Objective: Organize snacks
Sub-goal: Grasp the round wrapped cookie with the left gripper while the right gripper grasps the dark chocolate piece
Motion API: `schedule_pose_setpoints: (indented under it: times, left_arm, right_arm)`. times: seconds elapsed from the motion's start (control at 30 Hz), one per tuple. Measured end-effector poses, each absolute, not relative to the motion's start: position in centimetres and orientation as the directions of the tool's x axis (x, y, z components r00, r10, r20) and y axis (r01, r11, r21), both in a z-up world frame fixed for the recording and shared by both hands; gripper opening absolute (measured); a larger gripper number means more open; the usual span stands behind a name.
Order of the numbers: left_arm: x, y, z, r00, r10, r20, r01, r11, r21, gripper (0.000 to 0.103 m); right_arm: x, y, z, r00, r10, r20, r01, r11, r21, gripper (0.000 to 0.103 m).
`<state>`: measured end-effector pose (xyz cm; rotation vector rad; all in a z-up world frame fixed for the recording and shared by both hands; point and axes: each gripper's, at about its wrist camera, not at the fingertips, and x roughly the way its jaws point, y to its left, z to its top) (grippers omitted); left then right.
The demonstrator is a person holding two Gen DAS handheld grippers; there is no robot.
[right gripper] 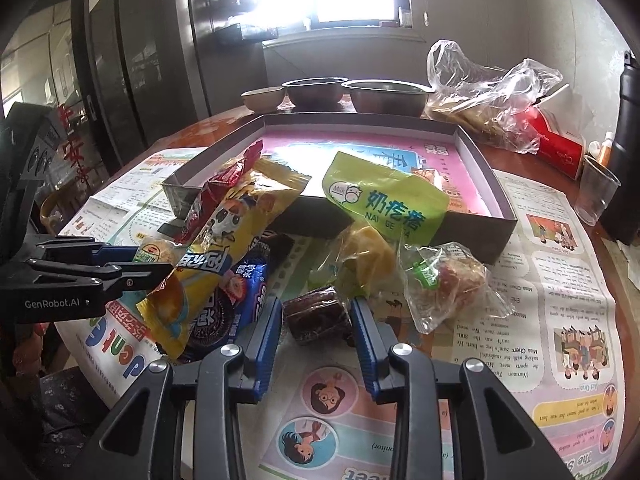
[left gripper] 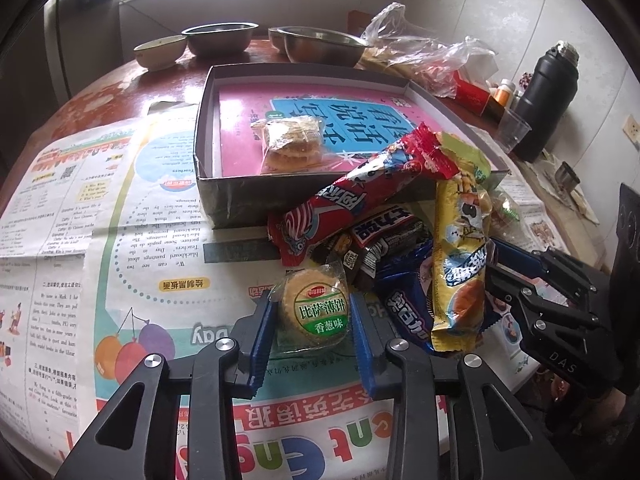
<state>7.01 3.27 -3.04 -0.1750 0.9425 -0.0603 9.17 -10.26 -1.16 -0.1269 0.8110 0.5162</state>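
Note:
A pile of snack packets lies on newspaper in front of a shallow grey box (left gripper: 208, 128), which holds one clear packet of biscuits (left gripper: 294, 140). My left gripper (left gripper: 314, 314) is shut on a round biscuit packet with a green label (left gripper: 316, 312) at the pile's near edge. My right gripper (right gripper: 316, 312) is shut on a dark brown wrapped cake (right gripper: 316, 314). The right gripper also shows in the left wrist view (left gripper: 500, 280) beside a yellow packet (left gripper: 460, 264). The left gripper shows in the right wrist view (right gripper: 132, 260).
The pile holds a red packet (left gripper: 360, 200), a blue cookie packet (left gripper: 404, 308), a green milk-snack bag (right gripper: 384, 200) and a clear bag with a red snack (right gripper: 452, 280). Metal bowls (left gripper: 320, 44), plastic bags (right gripper: 488, 96), a black flask (left gripper: 544, 96) and a cup (right gripper: 596, 196) stand behind.

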Motion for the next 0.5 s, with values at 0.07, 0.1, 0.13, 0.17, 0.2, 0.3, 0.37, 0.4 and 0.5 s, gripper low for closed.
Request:
schedule_pose_setpoints:
  times: [0.07,0.1,0.13,0.17,0.2,0.3,0.37,0.4,0.5]
  left_arm:
    - [6.9,3.5,-2.7,0.592,-0.131,-0.795,-0.025,0.983,-0.181,0.037]
    - [6.8,3.7,-2.5,0.6,-0.133,-0.789,-0.027,0.982,-0.186,0.037]
    - [6.7,3.8,-2.2,0.605,-0.134,-0.785,-0.027,0.982,-0.189,0.037]
    - [6.7,4.0,-2.0,0.611,-0.133,-0.78,-0.028,0.981,-0.19,0.037]
    - [6.6,4.2,-1.7,0.618,-0.131,-0.776,-0.033,0.981,-0.191,0.037]
    - [6.5,4.7,-1.0,0.632,-0.123,-0.765,-0.043,0.98,-0.193,0.037]
    - [6.6,4.9,-0.6,0.64,-0.12,-0.759,-0.047,0.98,-0.194,0.037]
    - [6.7,5.0,-0.4,0.643,-0.118,-0.757,-0.048,0.98,-0.194,0.037]
    - [6.9,5.0,0.1,0.653,-0.122,-0.748,-0.047,0.979,-0.2,0.037]
  right_arm:
    - [9.0,-10.5,-1.0,0.577,0.397,-0.714,-0.482,0.871,0.095,0.035]
    - [9.0,-10.7,-0.9,0.581,0.398,-0.71,-0.477,0.873,0.099,0.035]
    - [9.0,-10.9,-0.7,0.584,0.4,-0.707,-0.473,0.875,0.105,0.035]
    - [9.0,-11.2,-0.5,0.588,0.403,-0.701,-0.465,0.878,0.115,0.035]
    - [8.9,-11.4,-0.3,0.59,0.408,-0.697,-0.462,0.878,0.123,0.035]
    - [8.8,-12.0,0.5,0.601,0.42,-0.68,-0.449,0.881,0.148,0.035]
    - [8.8,-12.2,1.0,0.611,0.423,-0.669,-0.444,0.883,0.152,0.035]
    - [8.8,-12.4,1.4,0.621,0.422,-0.661,-0.44,0.885,0.152,0.035]
    - [8.8,-12.6,2.1,0.636,0.421,-0.646,-0.434,0.888,0.152,0.035]
